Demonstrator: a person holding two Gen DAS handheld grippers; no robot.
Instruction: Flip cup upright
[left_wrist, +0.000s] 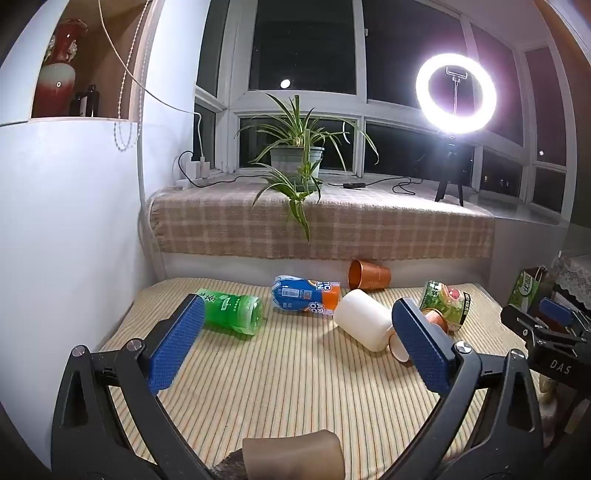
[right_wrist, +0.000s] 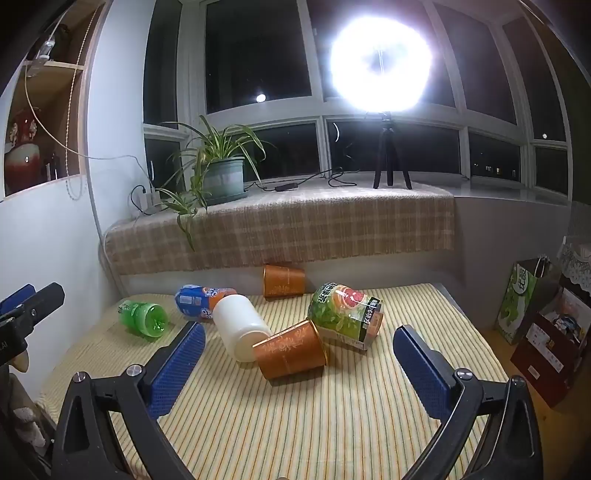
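Note:
Several cups lie on their sides on the striped mat (right_wrist: 332, 406). A white cup (right_wrist: 242, 326) (left_wrist: 364, 319) lies in the middle. An orange cup (right_wrist: 291, 350) lies against it, mostly hidden behind my left finger in the left wrist view (left_wrist: 436, 319). A second orange cup (right_wrist: 282, 280) (left_wrist: 369, 275) lies at the back by the ledge. My left gripper (left_wrist: 299, 343) is open and empty, short of the white cup. My right gripper (right_wrist: 299, 369) is open and empty, with the near orange cup between its fingers further ahead. The right gripper also shows in the left wrist view (left_wrist: 554, 328).
A green cut bottle (left_wrist: 232, 310) (right_wrist: 146, 317), a blue-orange cut bottle (left_wrist: 306, 295) (right_wrist: 201, 301) and a grapefruit-label cut bottle (right_wrist: 345, 315) (left_wrist: 447, 299) lie on the mat. A checked ledge (right_wrist: 280, 229) with a plant (left_wrist: 295, 155) and ring light (left_wrist: 456, 92) stands behind. Bags (right_wrist: 528, 306) stand at right.

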